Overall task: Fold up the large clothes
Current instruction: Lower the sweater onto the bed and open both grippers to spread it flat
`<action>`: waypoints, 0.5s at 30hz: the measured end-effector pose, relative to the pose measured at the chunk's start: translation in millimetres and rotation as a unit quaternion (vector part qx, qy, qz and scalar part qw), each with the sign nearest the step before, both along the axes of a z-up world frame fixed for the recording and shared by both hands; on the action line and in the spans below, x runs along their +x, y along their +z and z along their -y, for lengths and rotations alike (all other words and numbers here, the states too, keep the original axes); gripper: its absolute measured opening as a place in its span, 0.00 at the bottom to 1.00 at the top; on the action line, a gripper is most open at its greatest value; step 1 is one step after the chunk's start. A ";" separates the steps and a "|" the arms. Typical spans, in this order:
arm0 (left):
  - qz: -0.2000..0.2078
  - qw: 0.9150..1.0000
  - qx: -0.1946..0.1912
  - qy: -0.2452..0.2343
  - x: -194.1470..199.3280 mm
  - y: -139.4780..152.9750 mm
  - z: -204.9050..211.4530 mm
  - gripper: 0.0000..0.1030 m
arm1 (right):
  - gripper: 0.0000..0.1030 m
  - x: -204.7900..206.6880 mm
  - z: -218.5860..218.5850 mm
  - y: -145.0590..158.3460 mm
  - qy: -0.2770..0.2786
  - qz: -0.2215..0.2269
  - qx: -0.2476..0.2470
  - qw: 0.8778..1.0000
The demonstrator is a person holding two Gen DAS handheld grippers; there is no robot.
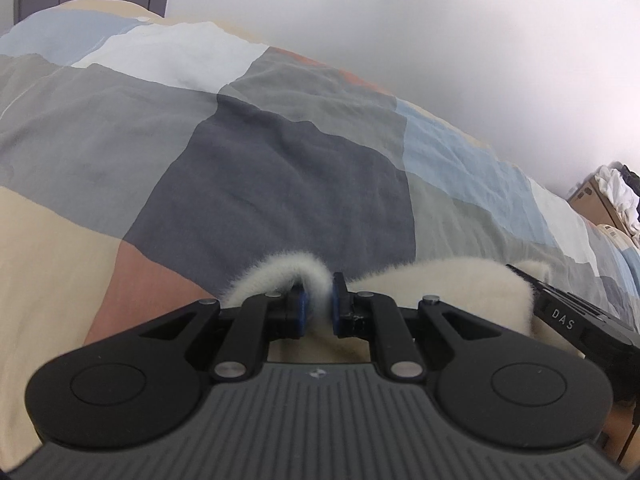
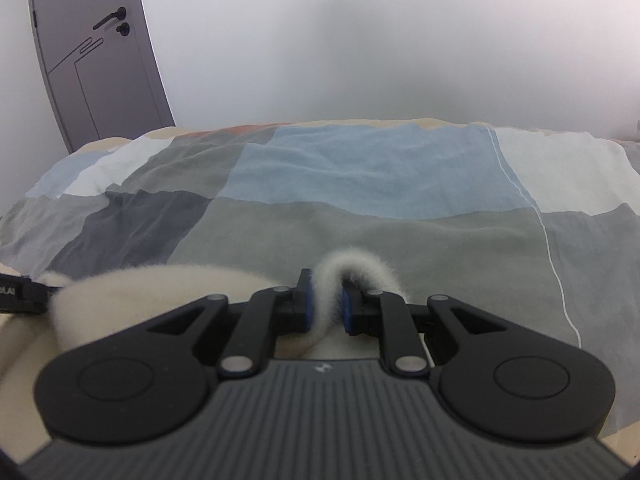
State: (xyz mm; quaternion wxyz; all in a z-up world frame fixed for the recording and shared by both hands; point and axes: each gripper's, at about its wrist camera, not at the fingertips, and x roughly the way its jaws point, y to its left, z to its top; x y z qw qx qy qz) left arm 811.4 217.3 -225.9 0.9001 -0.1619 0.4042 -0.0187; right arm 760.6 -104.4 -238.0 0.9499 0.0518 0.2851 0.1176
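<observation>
Patchwork bedspread (image 2: 360,184), white wall (image 2: 360,40), grey door (image 2: 92,60).

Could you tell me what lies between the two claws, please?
A sagging span of the fluffy cream fleece garment, pinched by the left claw and right claw. Each wrist view shows it running sideways toward the other claw, above the patchwork bedspread.

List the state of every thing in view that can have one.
Left gripper: shut on fuzzy cream garment.
Right gripper: shut on the same garment.
Fuzzy cream garment: bunched, pinched at two spots.
Patchwork bedcover: spread, wrinkled.
Door: closed.
</observation>
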 end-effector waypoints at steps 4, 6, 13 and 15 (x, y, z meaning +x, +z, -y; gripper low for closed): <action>0.004 1.000 -0.004 0.004 -8.5 8.8 5.9 0.34 | 0.21 -8.5 4.7 6.0 -0.006 0.013 0.018 1.000; 0.012 1.000 0.004 0.006 -16.7 16.1 10.5 0.46 | 0.38 -15.4 6.4 10.8 0.003 0.015 0.031 0.999; 0.052 0.997 0.063 0.006 -61.7 46.4 32.4 0.63 | 0.48 -49.5 10.9 28.0 -0.002 0.030 0.035 0.999; 0.058 0.996 0.069 0.000 -74.8 53.7 36.4 0.63 | 0.60 -62.6 12.4 33.4 -0.002 0.037 0.033 0.999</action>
